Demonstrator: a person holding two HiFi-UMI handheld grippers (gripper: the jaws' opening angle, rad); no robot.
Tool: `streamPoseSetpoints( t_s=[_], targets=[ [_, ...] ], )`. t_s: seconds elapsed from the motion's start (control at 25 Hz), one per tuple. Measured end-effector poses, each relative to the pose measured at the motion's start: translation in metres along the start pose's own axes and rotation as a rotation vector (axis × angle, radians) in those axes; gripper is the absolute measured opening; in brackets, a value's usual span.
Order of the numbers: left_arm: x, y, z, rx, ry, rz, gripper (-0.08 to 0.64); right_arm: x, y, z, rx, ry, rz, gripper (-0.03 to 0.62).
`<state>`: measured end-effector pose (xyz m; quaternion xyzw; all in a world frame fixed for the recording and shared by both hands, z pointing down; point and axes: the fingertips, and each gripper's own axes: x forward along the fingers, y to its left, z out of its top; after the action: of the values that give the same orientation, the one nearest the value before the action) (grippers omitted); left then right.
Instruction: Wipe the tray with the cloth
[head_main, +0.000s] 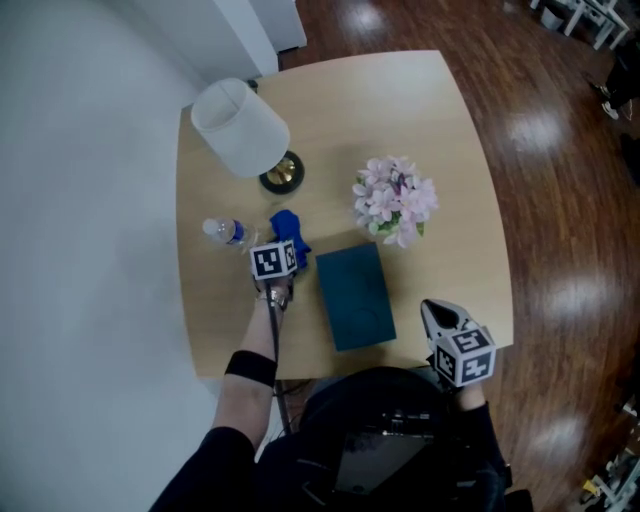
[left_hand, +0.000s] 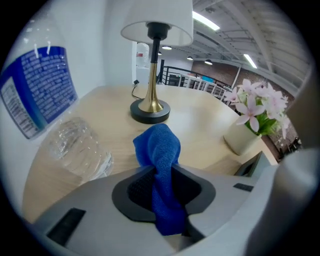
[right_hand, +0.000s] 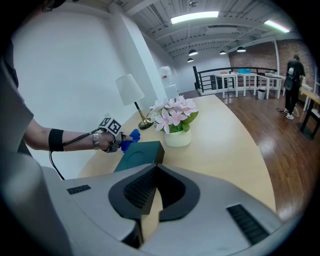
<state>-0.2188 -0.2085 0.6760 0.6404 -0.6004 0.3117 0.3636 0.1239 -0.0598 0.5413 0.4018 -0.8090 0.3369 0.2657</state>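
The blue cloth (left_hand: 161, 165) is pinched between the pads of my left gripper (left_hand: 162, 197), which is shut on it; its free end bunches up above the jaws. In the head view the left gripper (head_main: 283, 246) holds the cloth (head_main: 288, 228) just left of the dark teal tray (head_main: 355, 297), which lies flat on the wooden table. The tray's corner (left_hand: 250, 166) shows at the right of the left gripper view. My right gripper (head_main: 444, 318) hovers near the table's front right edge, apart from the tray (right_hand: 140, 152), and its jaws (right_hand: 150, 200) are shut with nothing between them.
A lamp (head_main: 243, 130) with a white shade and brass base stands at the back left. A clear water bottle (head_main: 226, 233) lies left of the cloth. A pot of pink flowers (head_main: 396, 199) stands behind the tray. Wooden floor (head_main: 560, 150) surrounds the table.
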Motion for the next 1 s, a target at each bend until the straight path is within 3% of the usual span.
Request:
streamPoseSetpoints(
  t_s=[0.28,0.56,0.8,1.0],
  targets=[
    [-0.092,-0.02,0.0,0.019,-0.152,-0.115,0.092,-0.011,0.015,0.007,-0.001,-0.047,-0.009,0.008],
    [-0.185,-0.047,-0.072,-0.021,-0.189,-0.214,0.091,-0.006,0.035,0.008,-0.005,-0.08,0.002,0.008],
    [-0.188,-0.063,-0.103,-0.008,-0.166,-0.256,0.091,0.005,0.052,-0.003,-0.031,-0.051,0.015,0.008],
    [-0.174,-0.085,-0.082,0.056,-0.161,-0.284,0.091,0.001,0.053,-0.011,-0.024,-0.045,0.013,0.008]
  ],
)
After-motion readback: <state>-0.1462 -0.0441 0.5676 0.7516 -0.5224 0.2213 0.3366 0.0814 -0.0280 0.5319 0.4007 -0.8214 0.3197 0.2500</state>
